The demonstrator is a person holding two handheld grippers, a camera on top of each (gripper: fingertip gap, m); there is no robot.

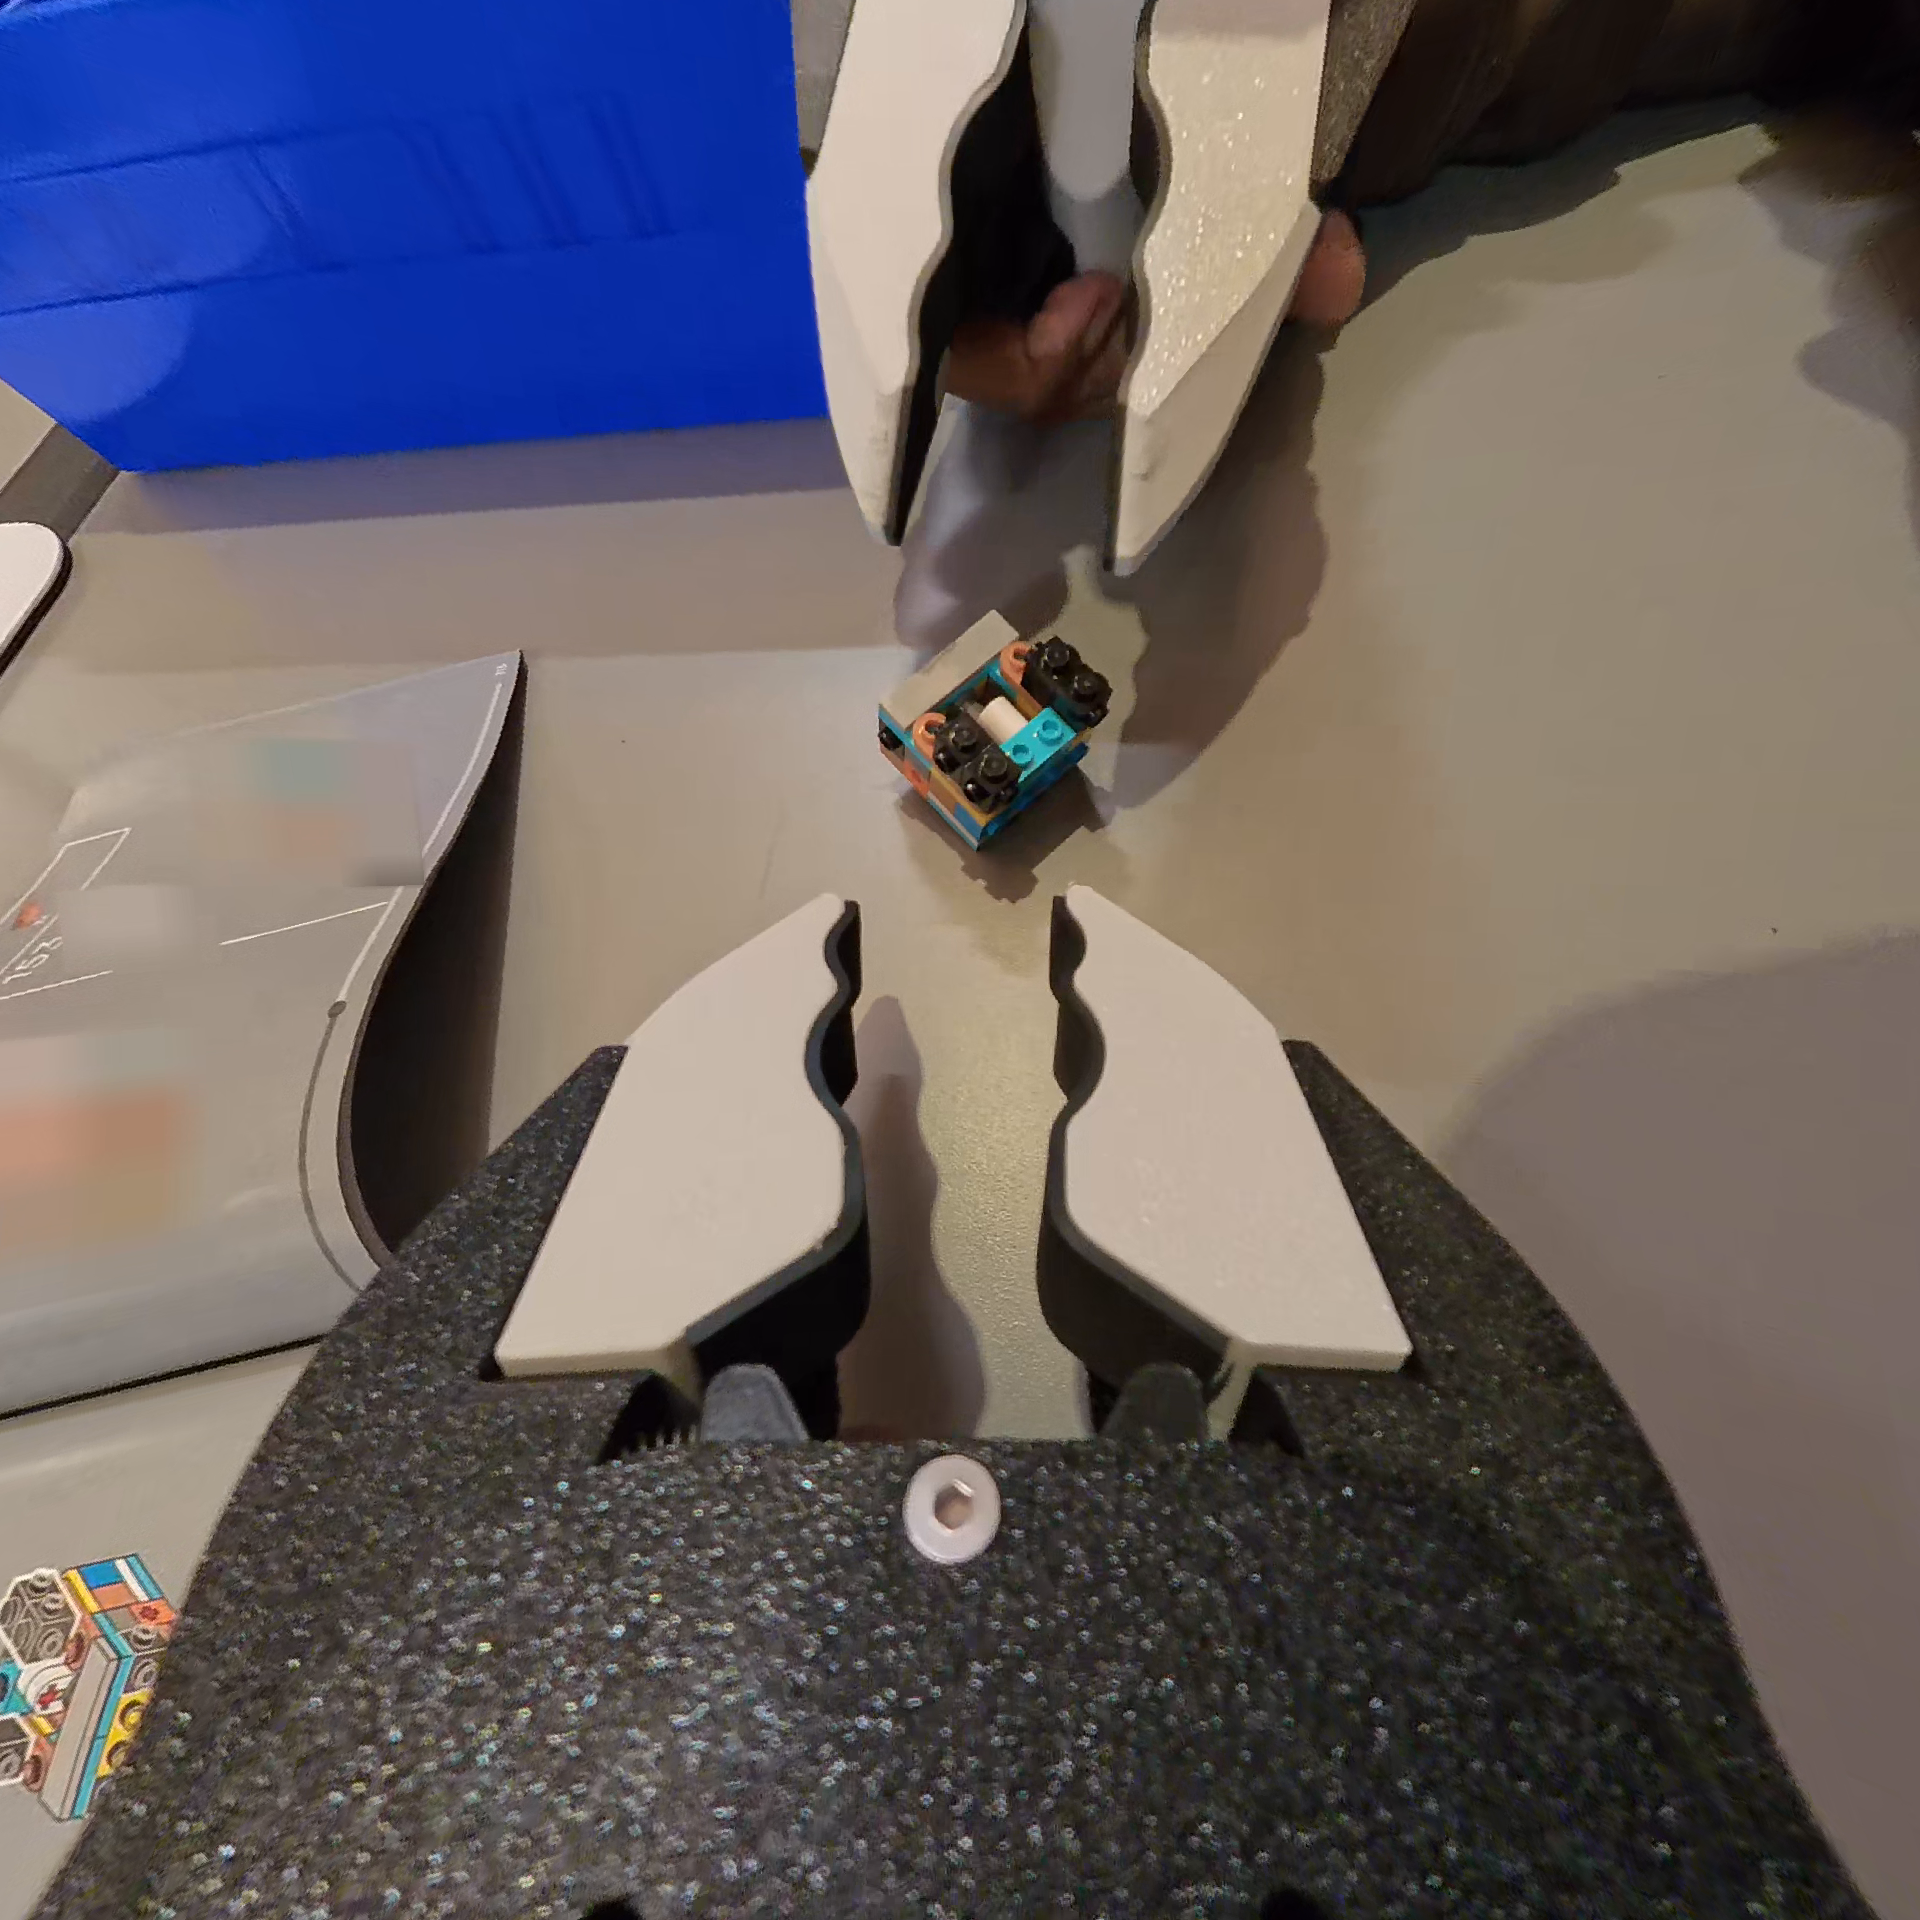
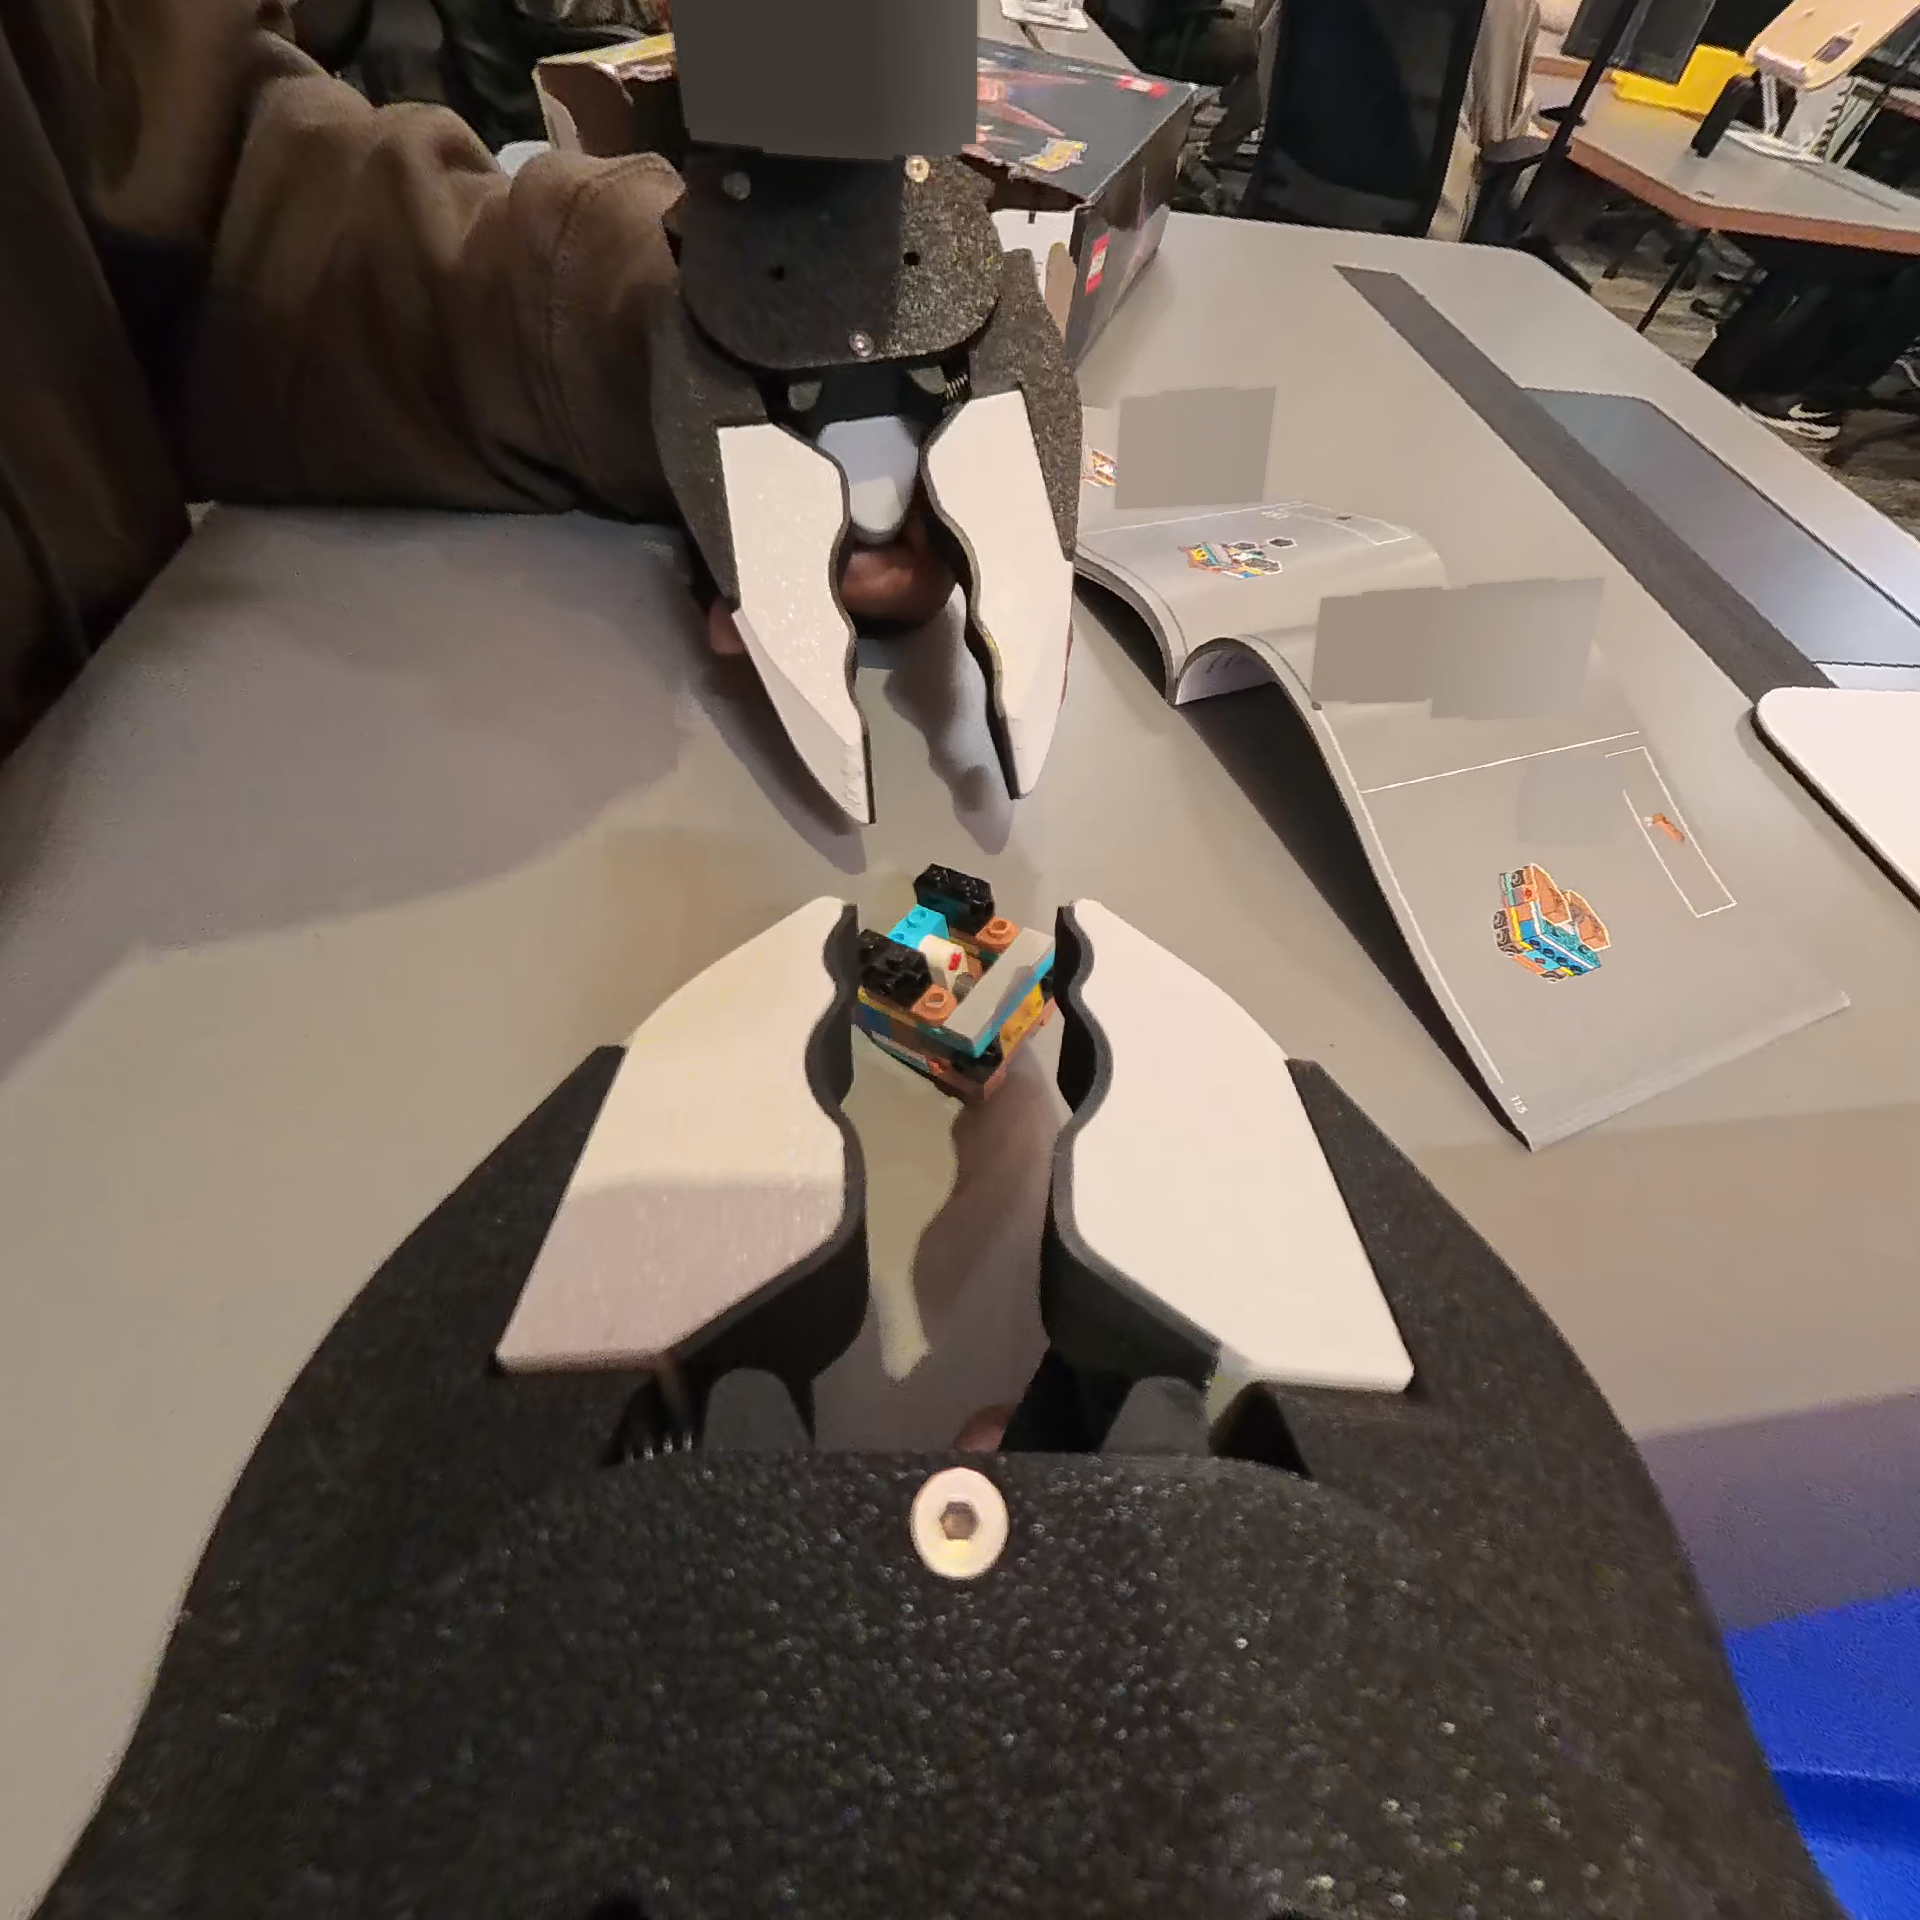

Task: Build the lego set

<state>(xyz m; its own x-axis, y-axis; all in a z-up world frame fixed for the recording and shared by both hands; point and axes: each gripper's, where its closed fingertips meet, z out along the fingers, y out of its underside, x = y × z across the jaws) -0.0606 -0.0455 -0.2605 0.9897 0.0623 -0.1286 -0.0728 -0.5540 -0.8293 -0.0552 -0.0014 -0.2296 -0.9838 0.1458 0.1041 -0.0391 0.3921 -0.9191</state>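
A small part-built lego model point(image 1: 992, 732), teal, orange and grey with black studded bricks on top, rests on the grey table point(image 1: 1455, 727). My left gripper point(image 1: 956, 914) is open and empty, its tips just short of the model. My right gripper point(image 1: 1008, 545) comes from the far side, open and raised above the table beyond the model. In the right wrist view the model point(image 2: 951, 987) shows between my right gripper's point(image 2: 956, 920) spread fingertips with nothing gripped. The left gripper point(image 2: 940, 805) faces it from across the model.
An open instruction booklet point(image 1: 260, 935) lies left of the model and shows in the right wrist view point(image 2: 1507, 831). A blue bin point(image 1: 416, 208) stands at the back left. A lego box point(image 2: 1101, 166) and a white tray edge point(image 2: 1849, 769) lie farther off. A brown sleeve point(image 2: 364, 312) rests on the table. Tip to tip, the grippers are about 6 centimeters apart.
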